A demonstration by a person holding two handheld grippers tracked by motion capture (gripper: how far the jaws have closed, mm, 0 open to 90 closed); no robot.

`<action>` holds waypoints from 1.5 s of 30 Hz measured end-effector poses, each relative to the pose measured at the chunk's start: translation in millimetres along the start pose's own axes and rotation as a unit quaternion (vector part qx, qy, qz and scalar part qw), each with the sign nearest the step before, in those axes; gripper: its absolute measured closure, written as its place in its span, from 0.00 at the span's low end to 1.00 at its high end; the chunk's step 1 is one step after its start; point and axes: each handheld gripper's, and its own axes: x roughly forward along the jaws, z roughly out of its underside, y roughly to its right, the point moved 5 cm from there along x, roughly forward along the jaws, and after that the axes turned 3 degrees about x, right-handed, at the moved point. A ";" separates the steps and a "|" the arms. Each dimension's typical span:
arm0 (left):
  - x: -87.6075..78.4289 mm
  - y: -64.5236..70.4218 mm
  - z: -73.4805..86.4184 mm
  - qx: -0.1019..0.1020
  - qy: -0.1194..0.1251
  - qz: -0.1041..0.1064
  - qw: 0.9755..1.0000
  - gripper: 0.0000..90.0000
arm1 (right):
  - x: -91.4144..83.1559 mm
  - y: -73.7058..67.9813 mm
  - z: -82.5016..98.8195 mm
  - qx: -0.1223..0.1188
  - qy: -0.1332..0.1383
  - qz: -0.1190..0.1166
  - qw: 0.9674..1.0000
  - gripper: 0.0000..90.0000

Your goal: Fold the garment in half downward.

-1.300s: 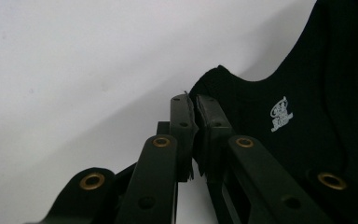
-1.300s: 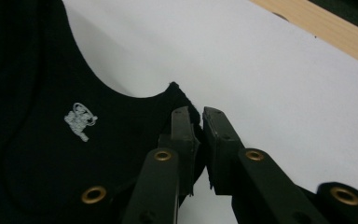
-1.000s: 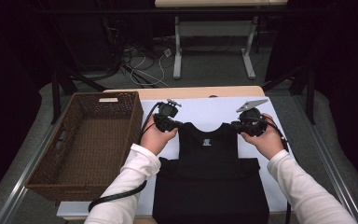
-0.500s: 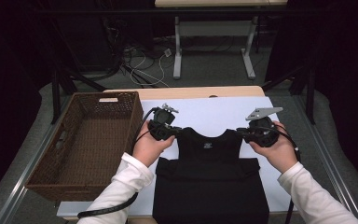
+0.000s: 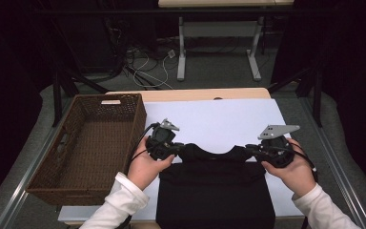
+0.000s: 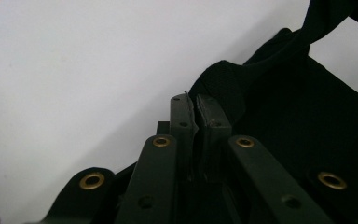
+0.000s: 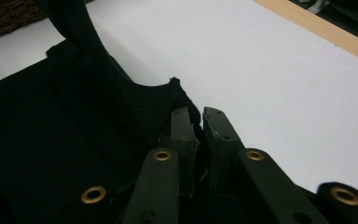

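A black garment [image 5: 214, 195] lies on the white sheet [image 5: 219, 119] at the table's near edge, its top edge lifted and folded toward the person. My left gripper [image 5: 177, 149] is shut on the garment's left shoulder corner [image 6: 223, 88]. My right gripper [image 5: 252, 150] is shut on the right shoulder corner [image 7: 179, 95]. Between the two grippers the neckline [image 5: 214, 153] sags in a curve. In both gripper views a thin edge of black cloth sits pinched between the jaws. Bare hands in white sleeves hold both grippers.
A brown wicker basket [image 5: 52, 171] stands at the left, beside the left hand. The wooden table edge [image 5: 195, 94] runs along the back of the white sheet. Beyond it are a white table's legs [image 5: 181, 47] and cables on the floor.
Both grippers have moved toward the person and farther apart, pulling the garment's top edge back over its lower part and stretching the neckline between them.
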 end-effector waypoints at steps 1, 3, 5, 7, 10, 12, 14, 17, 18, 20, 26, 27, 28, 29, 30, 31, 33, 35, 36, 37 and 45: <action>-1.4 2.3 2.4 0.001 0.000 0.002 1.000 0.95 | -1.4 -2.5 1.9 -0.002 0.001 -0.002 1.000 0.92; -4.6 7.5 8.2 0.003 0.002 0.005 1.000 0.95 | -3.6 -7.8 6.3 -0.008 -0.001 -0.004 1.000 0.92; -6.6 11.8 13.5 0.006 0.004 0.011 1.000 0.95 | -6.1 -12.8 11.6 -0.011 -0.004 -0.004 1.000 0.92; -7.5 16.5 20.6 0.008 0.003 0.016 1.000 0.95 | -7.3 -17.4 17.9 -0.010 -0.004 -0.009 1.000 0.92; -6.0 23.3 31.0 0.015 -0.004 0.020 1.000 0.95 | -8.1 -23.3 28.6 -0.014 -0.007 -0.008 1.000 0.92; -4.5 28.4 37.9 0.015 -0.006 0.024 1.000 0.95 | -9.3 -27.0 35.6 -0.014 -0.013 -0.007 1.000 0.92; -3.4 32.0 44.1 0.018 -0.009 0.027 0.999 0.95 | -10.9 -30.4 41.8 -0.014 -0.015 -0.008 1.000 0.92; 0.2 37.5 53.2 0.015 -0.012 0.030 0.999 0.95 | -11.8 -33.9 49.8 -0.016 -0.018 -0.010 1.000 0.92; 1.8 39.1 56.0 0.013 -0.010 0.033 0.999 0.95 | -11.7 -35.3 53.4 -0.014 -0.016 -0.012 1.000 0.92; 4.3 40.4 62.1 0.012 -0.012 0.037 0.999 0.95 | -10.2 -37.8 59.3 -0.012 -0.016 -0.015 1.000 0.92; 10.9 44.9 75.2 0.006 -0.024 0.046 0.999 0.95 | -5.1 -44.4 74.6 -0.003 -0.032 -0.024 0.999 0.92; 11.7 45.3 77.1 0.007 -0.026 0.048 0.998 0.95 | -4.9 -44.4 75.5 -0.005 -0.032 -0.025 0.999 0.92; 12.2 46.0 78.9 0.005 -0.029 0.051 0.998 0.95 | -4.3 -44.6 77.0 -0.003 -0.034 -0.027 0.999 0.91; 13.7 46.4 81.2 0.004 -0.031 0.051 0.998 0.94 | -3.5 -44.9 78.5 -0.001 -0.034 -0.027 0.999 0.91; 14.4 46.8 82.5 0.002 -0.034 0.052 0.998 0.94 | -2.9 -45.1 80.2 0.001 -0.038 -0.030 0.999 0.91; 15.7 46.8 84.2 0.003 -0.036 0.054 0.998 0.94 | -1.9 -45.4 81.1 0.002 -0.037 -0.031 0.999 0.91; 17.5 47.6 86.9 0.001 -0.040 0.054 0.998 0.94 | -1.5 -46.0 82.7 0.003 -0.043 -0.033 0.999 0.90; 18.6 48.6 88.6 0.002 -0.045 0.056 0.997 0.92 | -0.9 -46.4 83.5 0.001 -0.044 -0.032 0.999 0.89; 18.7 49.0 89.3 0.003 -0.050 0.057 0.997 0.91 | -0.7 -46.7 83.5 0.000 -0.043 -0.035 0.998 0.88; 18.9 49.0 89.7 0.002 -0.053 0.057 0.997 0.90 | -1.0 -47.0 83.6 0.001 -0.044 -0.037 0.998 0.87; 14.4 42.2 85.9 -0.011 -0.048 0.045 0.998 0.59 | -5.4 -44.3 82.5 0.013 -0.042 -0.041 0.998 0.63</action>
